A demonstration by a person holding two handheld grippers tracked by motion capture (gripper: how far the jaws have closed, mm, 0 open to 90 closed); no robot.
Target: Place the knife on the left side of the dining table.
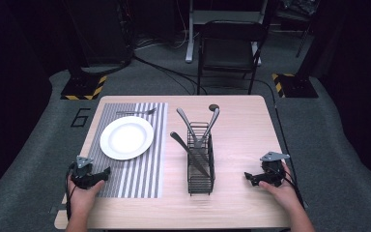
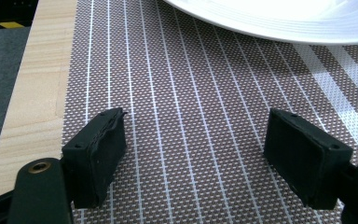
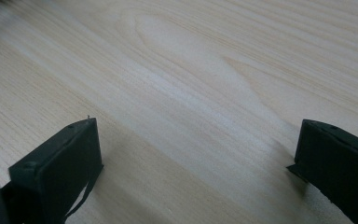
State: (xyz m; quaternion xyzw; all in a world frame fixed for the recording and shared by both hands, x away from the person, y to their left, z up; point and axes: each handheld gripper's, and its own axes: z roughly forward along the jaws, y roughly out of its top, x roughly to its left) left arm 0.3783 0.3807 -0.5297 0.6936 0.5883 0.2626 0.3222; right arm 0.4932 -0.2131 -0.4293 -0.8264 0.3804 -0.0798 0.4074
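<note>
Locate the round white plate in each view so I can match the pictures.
High view: the round white plate lies left of centre on the striped placemat.
Left gripper view: its rim runs along the top edge.
Right gripper view: not in it.
Shared landmark: the striped placemat.

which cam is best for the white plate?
High view: the whole white plate shows, lying on the striped placemat below the fork. The left gripper view catches just its near rim; the right gripper view looks at bare table.
</note>
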